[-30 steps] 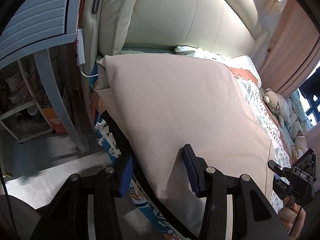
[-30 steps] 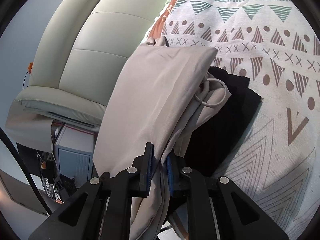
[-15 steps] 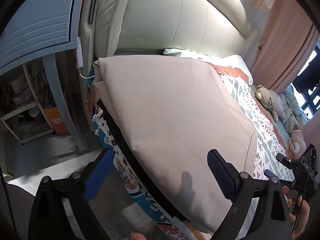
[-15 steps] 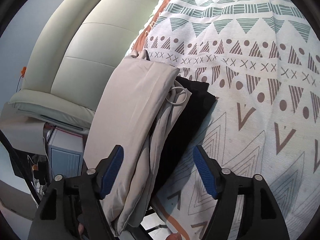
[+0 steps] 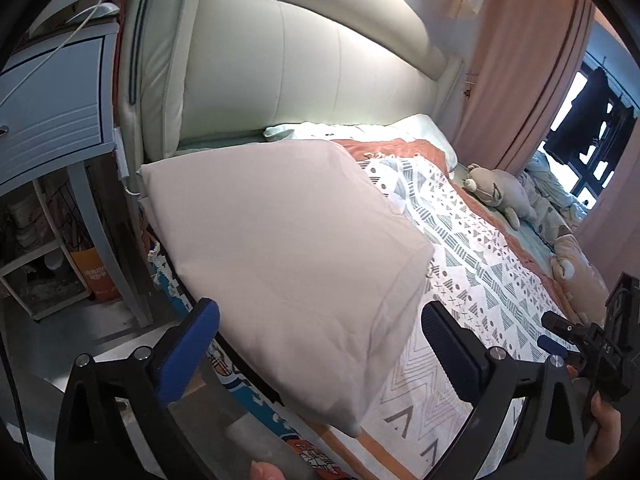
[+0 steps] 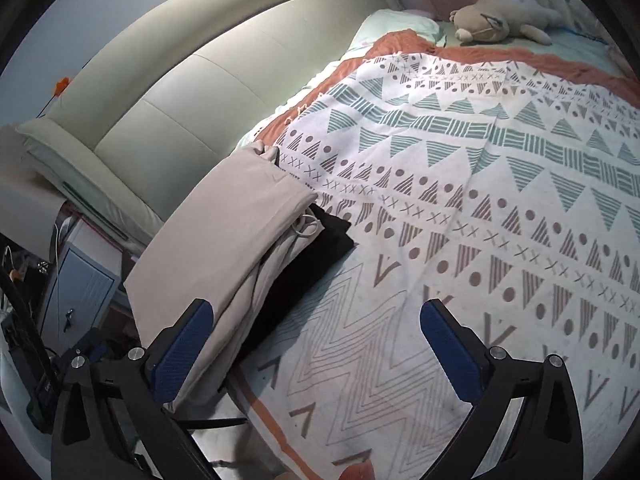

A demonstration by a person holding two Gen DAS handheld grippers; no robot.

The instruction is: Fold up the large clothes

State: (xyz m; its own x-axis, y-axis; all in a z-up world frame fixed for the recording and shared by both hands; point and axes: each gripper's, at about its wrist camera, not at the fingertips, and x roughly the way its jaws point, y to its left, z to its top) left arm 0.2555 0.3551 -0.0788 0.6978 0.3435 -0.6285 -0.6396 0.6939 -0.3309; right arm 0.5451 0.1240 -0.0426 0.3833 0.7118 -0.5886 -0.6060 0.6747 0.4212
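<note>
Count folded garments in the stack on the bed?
2 visible: a beige garment on top, at the bed's edge near the headboard, and a black garment under it, sticking out toward the patterned blanket. More may be hidden underneath.

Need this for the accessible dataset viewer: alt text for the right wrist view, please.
The open right gripper, empty, hangs over a folded beige garment stacked on a black garment at the edge of the patterned bedspread. A padded headboard and a plush toy lie beyond.
</note>
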